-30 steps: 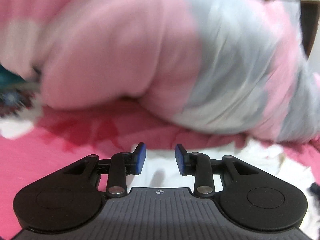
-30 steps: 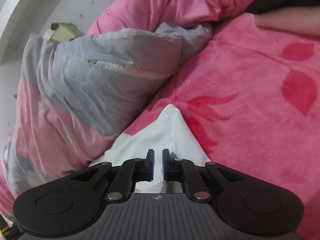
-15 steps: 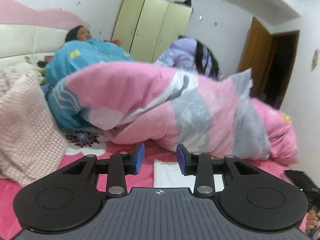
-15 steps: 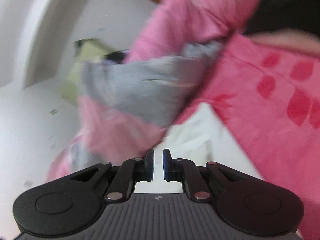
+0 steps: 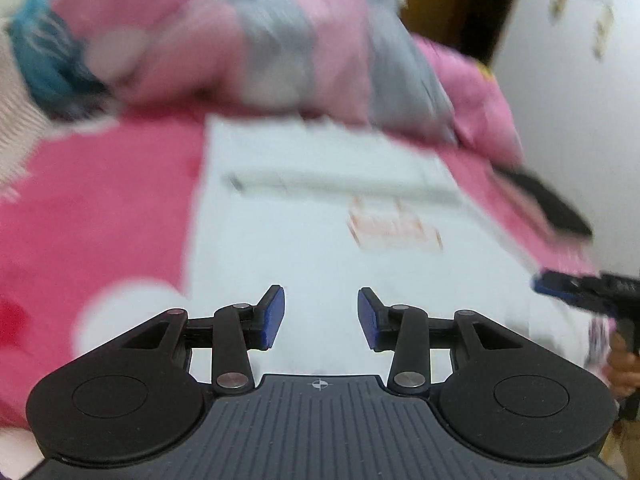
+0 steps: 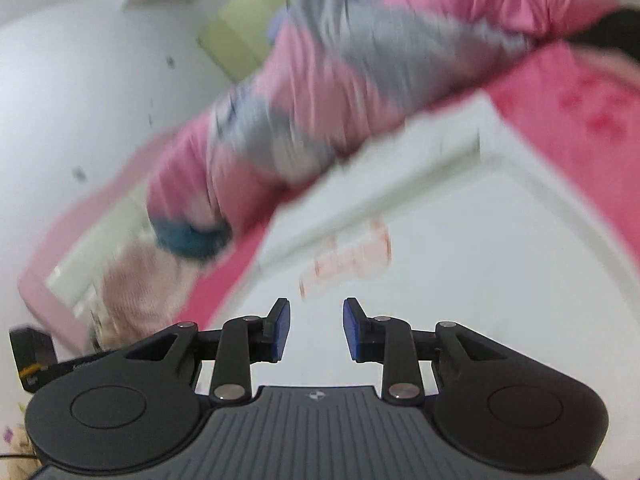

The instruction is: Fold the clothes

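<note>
Pink bedding [image 5: 100, 208] covers the bed, and on it lies the white garment [image 5: 320, 240], spread flat with a faint reddish print [image 5: 394, 228] on its chest; everything else I place from that garment. Beyond its far edge a bulky pink-and-grey quilt [image 5: 248, 40] is heaped against the wall side, touching or nearly touching the cloth, and a blue bundle [image 5: 44, 60] and a knitted pink throw [image 6: 136, 284] sit off past its far left corner. My left tongs [image 5: 320, 316] hover over the near part of the garment, jaws partly apart, having just widened a little, with nothing between them. My right tongs [image 6: 316, 330] hang over the same near stretch, just opened from almost closed, and they too grip nothing; from the left wrist view I see them off the garment's right edge [image 5: 576, 288]. Both views are smeared by motion, so fine creases escape me. I judge the garment lies flat like this so that its edges are easy to find, and both tongs stand empty and half open because the cloth has been let go and a fresh edge or hem needs picking for the next fold.
</note>
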The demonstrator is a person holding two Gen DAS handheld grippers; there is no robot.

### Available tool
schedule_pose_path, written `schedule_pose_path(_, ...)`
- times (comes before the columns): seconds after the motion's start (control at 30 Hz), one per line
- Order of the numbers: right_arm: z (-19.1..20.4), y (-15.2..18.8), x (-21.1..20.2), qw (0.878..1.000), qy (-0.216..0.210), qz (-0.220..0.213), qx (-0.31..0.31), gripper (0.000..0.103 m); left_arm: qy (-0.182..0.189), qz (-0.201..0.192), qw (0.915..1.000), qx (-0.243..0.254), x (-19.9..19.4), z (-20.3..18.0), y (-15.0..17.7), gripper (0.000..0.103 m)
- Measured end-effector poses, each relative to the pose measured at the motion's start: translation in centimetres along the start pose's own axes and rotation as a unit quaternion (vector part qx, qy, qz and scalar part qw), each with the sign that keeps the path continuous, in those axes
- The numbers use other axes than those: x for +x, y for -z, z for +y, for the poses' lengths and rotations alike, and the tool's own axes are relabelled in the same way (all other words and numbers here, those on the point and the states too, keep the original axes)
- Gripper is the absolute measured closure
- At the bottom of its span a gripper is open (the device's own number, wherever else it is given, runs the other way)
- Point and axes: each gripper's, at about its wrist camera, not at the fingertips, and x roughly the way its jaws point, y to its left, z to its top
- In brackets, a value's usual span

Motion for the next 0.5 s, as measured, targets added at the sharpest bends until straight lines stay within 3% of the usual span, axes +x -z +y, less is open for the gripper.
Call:
schedule_pose_path(0.07,0.3,2.7,0.6,0.999,0.028,0.02,-0.016,0.072,-0.001,0.018,0.9996,0.022,1.7,-1.5,2.0,0.063)
schedule_pose_path(0.17,-0.1,6.6,-0.5,0.998,0.046,0.023,-0.02,0.074,0.011,0.028,0.9994,0.017,3.1,-2.1,4.6,0.063)
schedule_pose_path(0.3,-0.3,9.6,-4.0,0.998,0.05,0.019,-0.03,0.073,0.013,-0.001,0.9997,0.023,2.5,-2.2,5.8,0.063)
schedule_pose_path(0.4,0.1,9.7,-5.5,0.996,0.075,0.025,-0.043,0.073,0.026,-0.003,0.9997,-0.001,2.3,-1.3,5.4,0.063)
schedule_pose_path(0.5,0.2,7.4,-6.4,0.994,0.089,-0.025,-0.051,0.073,0.035,-0.004,0.9992,-0.021,2.0,-1.0,5.7,0.063)
